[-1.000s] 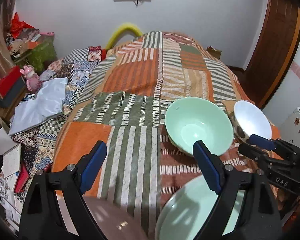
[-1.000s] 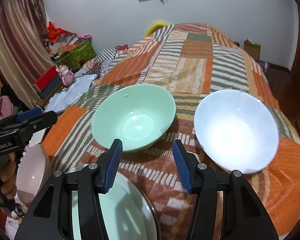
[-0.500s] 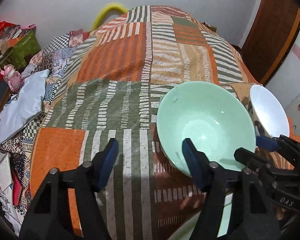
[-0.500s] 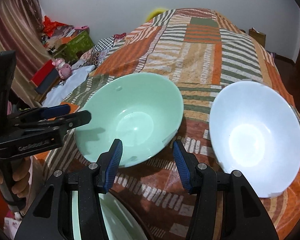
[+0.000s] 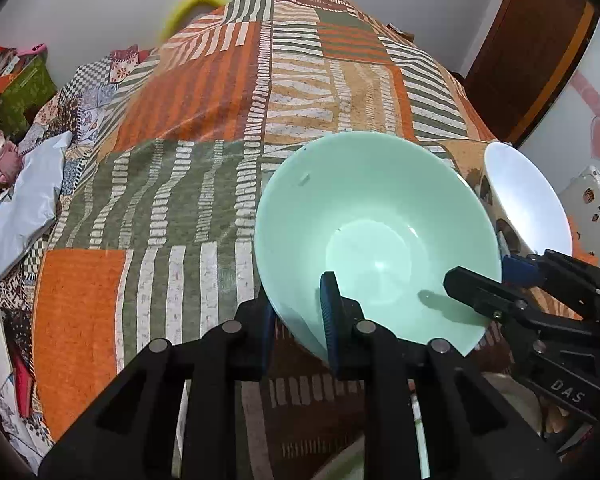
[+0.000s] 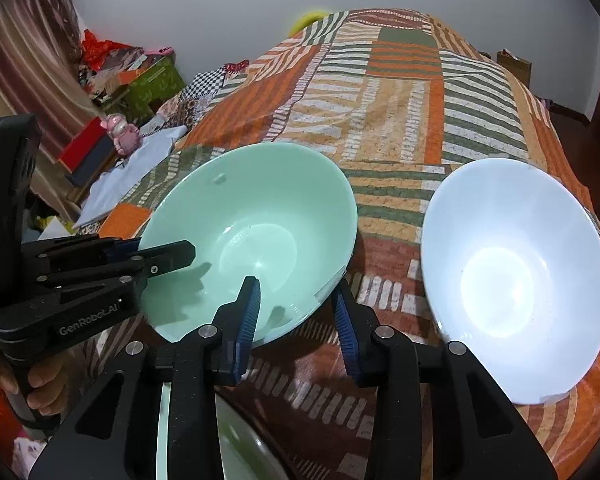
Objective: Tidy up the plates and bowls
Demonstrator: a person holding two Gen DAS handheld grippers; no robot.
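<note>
Bowls sit on a bed spread with a striped patchwork quilt (image 5: 204, 128), and both claws work on the green bowl (image 5: 376, 236). The left claw (image 5: 296, 322) is clamped on that bowl's near-left rim, one blue pad inside the wall and the other outside under it, jaws drawn narrow with only the thin wall between them. In the right wrist view the same claw (image 6: 152, 254) reaches in from the left, its upper finger lying over the rim and casting a shadow on the inner wall; a hand (image 6: 40, 384) grips its handle below.

The right claw (image 6: 296, 320) straddles the near-right rim of the green bowl (image 6: 252, 232). Its left pad is inside the bowl and its right pad outside, and the jaws are closing, with gaps on either side of the wall in this view, so the pads do not seem to press yet. In the left wrist view this claw (image 5: 500, 276) comes in from the right across the rim.

Just right of the green bowl, apart from it, stands a white bowl (image 6: 516, 272), tilted toward the camera. At the bottom edge, under the right claw, part of a green plate (image 6: 236, 452) shows.

Beyond the bed's left side lie a pale cloth (image 5: 20, 208), a pink toy (image 6: 122, 132) and green boxes (image 6: 152, 84).
</note>
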